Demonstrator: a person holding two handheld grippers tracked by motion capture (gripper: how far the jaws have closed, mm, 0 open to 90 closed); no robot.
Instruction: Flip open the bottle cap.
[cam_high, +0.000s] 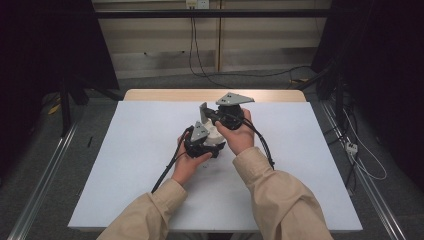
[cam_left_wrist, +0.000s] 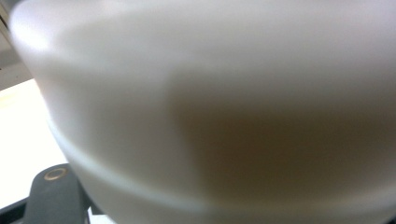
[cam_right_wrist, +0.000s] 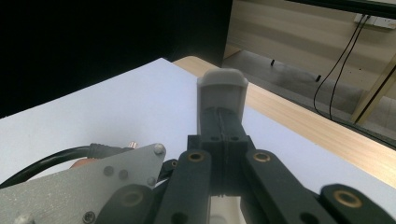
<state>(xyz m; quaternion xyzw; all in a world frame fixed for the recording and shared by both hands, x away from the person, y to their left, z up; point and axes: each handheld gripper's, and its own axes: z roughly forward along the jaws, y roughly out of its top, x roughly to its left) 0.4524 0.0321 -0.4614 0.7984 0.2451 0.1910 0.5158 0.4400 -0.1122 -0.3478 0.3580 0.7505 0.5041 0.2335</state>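
With both hands drawn together at mid-table, the work centres on one white object (cam_high: 216, 134) – rounded, smooth, prob. a plastic container or cup; exact kind can't be told. It sits between the two grippers, just above the white sheet (cam_high: 135, 165). Left gripper (cam_high: 209, 145) is clamped on it from the near-left side – the left gripper view has the pale curved wall pressed right up to the lens, so the grip looks tight and close to the body, prob. to steady it. Right gripper (cam_right_wrist: 222, 95) has jaws fully together, tips inside a translucent white cap (cam_right_wrist: 223, 79), raised and pointing away twd. the wooden table edge (cam_right_wrist: 299, 126) – reads as cap being kept clear of the container
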